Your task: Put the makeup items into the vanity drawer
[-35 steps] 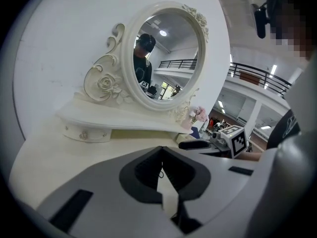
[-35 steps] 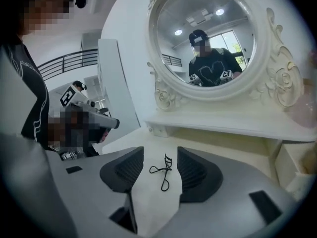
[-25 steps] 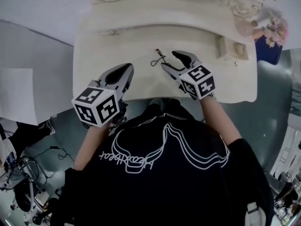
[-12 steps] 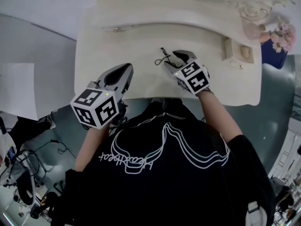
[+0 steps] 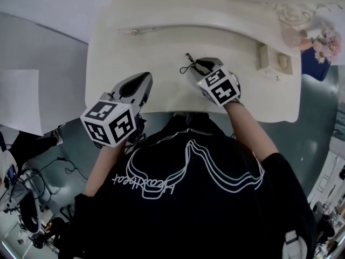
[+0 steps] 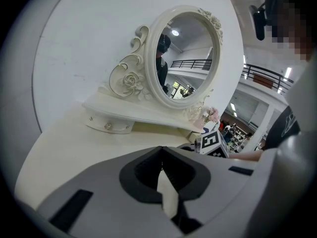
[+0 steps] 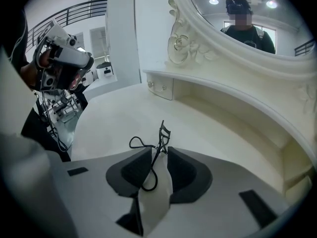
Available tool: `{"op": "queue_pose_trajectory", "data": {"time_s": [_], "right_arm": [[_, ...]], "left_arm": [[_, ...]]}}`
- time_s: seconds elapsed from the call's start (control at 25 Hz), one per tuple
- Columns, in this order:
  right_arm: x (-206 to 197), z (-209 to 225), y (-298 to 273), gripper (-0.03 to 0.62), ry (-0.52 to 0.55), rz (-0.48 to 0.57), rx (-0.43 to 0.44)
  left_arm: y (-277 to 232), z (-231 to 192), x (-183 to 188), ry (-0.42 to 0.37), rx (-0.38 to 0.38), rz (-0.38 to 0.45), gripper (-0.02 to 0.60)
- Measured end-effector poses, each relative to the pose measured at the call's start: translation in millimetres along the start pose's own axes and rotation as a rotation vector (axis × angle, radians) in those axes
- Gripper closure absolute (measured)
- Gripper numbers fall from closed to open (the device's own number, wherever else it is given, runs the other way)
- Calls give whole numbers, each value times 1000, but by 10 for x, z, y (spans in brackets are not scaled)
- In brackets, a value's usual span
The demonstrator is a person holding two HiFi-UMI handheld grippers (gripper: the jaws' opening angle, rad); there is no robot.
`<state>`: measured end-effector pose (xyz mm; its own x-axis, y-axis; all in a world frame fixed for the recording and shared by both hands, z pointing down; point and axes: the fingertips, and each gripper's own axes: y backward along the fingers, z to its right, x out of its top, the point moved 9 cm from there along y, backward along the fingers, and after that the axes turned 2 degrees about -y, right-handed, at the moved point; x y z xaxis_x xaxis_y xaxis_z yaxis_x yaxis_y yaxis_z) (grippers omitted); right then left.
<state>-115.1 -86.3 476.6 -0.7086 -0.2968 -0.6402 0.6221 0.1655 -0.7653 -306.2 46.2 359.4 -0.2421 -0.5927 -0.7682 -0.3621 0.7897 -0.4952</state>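
Overhead, the head view shows the eyelash curler [image 5: 188, 65] lying on the vanity top [image 5: 161, 47], mid-table, at the tips of the right gripper [image 5: 200, 65]; the left gripper [image 5: 137, 82] hovers at the front edge. From the left gripper view, its 2 jaws meet at the tips with nothing between them. From the right gripper view, the jaws have just been closing; a narrow gap remains, with 1 curler handle loop inside it.

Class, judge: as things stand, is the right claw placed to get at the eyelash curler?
Likely yes: nothing blocks it; the right claw straddles the eyelash curler on the vanity top; its jaws have just been closing round it.
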Motion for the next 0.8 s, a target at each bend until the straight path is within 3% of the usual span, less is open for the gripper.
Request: {"op": "queue_pose_trajectory", "data": {"time_s": [0.8], "right_arm": [[47,-42,3,514,-41,28,-8]], "left_arm": [[0,-55,30,-16,-14,-1,577]]}}
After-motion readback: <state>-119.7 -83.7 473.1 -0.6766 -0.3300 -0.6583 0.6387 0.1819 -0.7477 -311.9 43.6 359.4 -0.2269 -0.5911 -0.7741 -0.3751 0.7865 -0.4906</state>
